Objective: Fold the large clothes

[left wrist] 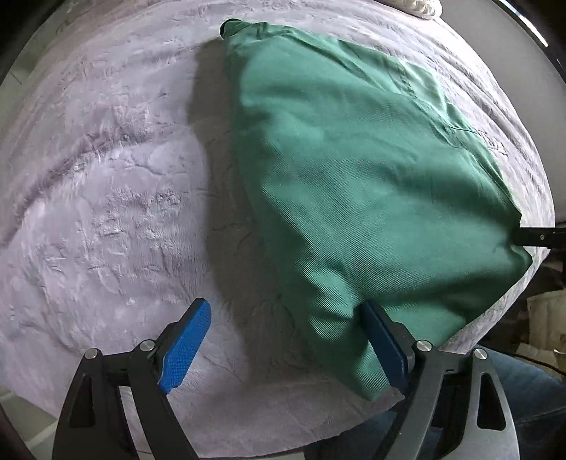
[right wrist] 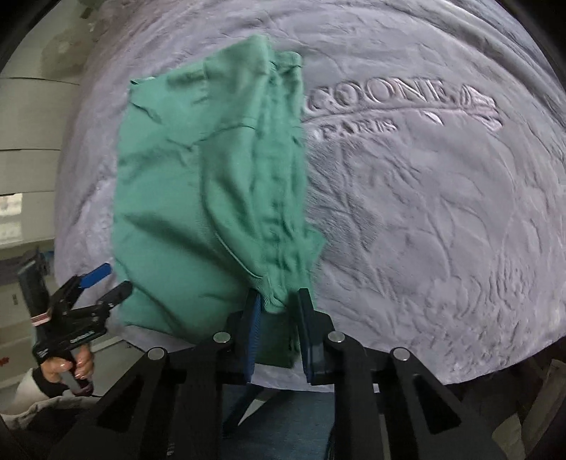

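A green garment (left wrist: pixel 353 170) lies folded on a pale grey plush blanket (left wrist: pixel 106 198). My left gripper (left wrist: pixel 286 322) is open, its right finger (left wrist: pixel 385 350) touching the garment's near corner and its left finger (left wrist: pixel 184 350) over bare blanket. In the right wrist view the garment (right wrist: pixel 198 198) runs away from me, and my right gripper (right wrist: pixel 279 318) has its fingers close around the ribbed near edge of the garment. The left gripper also shows in the right wrist view (right wrist: pixel 106 283), open at the garment's left corner. The right gripper's tip shows in the left wrist view (left wrist: pixel 537 237) at the garment's right corner.
The blanket (right wrist: pixel 424 212) carries embossed lettering (right wrist: pixel 389 102) to the right of the garment. A white knitted item (left wrist: pixel 421 7) lies at the far edge. The blanket's near edge runs just under both grippers; jeans-clad legs (left wrist: pixel 523 389) are below. White cabinets (right wrist: pixel 28 141) stand at left.
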`<state>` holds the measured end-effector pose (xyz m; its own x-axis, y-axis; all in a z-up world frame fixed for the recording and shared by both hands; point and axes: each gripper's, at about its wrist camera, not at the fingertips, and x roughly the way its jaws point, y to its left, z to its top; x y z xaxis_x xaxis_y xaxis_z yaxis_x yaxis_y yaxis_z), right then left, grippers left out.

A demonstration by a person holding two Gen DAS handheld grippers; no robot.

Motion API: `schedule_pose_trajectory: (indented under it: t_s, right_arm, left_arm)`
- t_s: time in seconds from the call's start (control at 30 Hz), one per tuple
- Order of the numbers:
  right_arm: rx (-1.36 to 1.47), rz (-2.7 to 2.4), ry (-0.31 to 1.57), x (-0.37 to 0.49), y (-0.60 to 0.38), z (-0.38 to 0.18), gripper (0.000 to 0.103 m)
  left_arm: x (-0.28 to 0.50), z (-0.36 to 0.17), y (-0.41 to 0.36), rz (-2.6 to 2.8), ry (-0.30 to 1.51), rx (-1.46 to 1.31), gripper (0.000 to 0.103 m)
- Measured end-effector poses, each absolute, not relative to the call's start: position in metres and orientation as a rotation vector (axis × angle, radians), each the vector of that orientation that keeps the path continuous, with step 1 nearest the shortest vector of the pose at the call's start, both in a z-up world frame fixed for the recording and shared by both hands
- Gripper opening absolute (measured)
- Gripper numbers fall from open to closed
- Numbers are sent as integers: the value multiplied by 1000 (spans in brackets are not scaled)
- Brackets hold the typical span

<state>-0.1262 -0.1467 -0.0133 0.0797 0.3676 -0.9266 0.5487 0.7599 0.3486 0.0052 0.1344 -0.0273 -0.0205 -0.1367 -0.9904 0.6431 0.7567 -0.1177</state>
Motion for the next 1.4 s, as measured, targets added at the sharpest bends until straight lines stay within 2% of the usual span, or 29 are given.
schedule_pose_trajectory:
  t_s: [0.17,0.27,0.53,0.8,1.0,1.03,1.1,1.13,1.17,1.3,1.37,1.4]
  right_arm:
    - [671,-177,1578,-129,-133,-26,22]
    - [659,-182,1578,-132,-132,-27,22]
    - [581,-209,1581,-130,-113,-50,22]
    - [559,-233,1588,-135,-108,-27,25]
    - [601,-305,1546,-142,-128,3,27]
    - [605,-313,1528,-139,-132,8,28]
    - [612,-318,1490,-132,-136,22,43]
    - [610,-318,1475,-128,-139,29,56]
    - [601,-315,1457,-121,-139,36,63]
    - [569,-311,1433,-102,-133,51,68]
    - [563,-309,1424,-94,-127,56,79]
    - [559,-312,1424,-88,-122,55,81]
  left_arm:
    - [2,-26,132,-626,1468,434,88]
    - [1,-25,130,-592,1461,439,97]
    - [-1,-25,127,-562,1464,422,98]
    - [2,-23,131,-535,1481,410,98]
    - [13,-1,138,-489,1443,416,98]
    - [15,4,138,-481,1431,405,98]
    - [19,14,137,-464,1409,387,98]
    - [22,18,135,-449,1402,380,101]
    - [23,21,134,-439,1399,374,103]
    - [31,36,125,-418,1382,342,103]
    - [34,44,120,-411,1373,334,103]
    - [35,45,117,-408,1372,332,103]
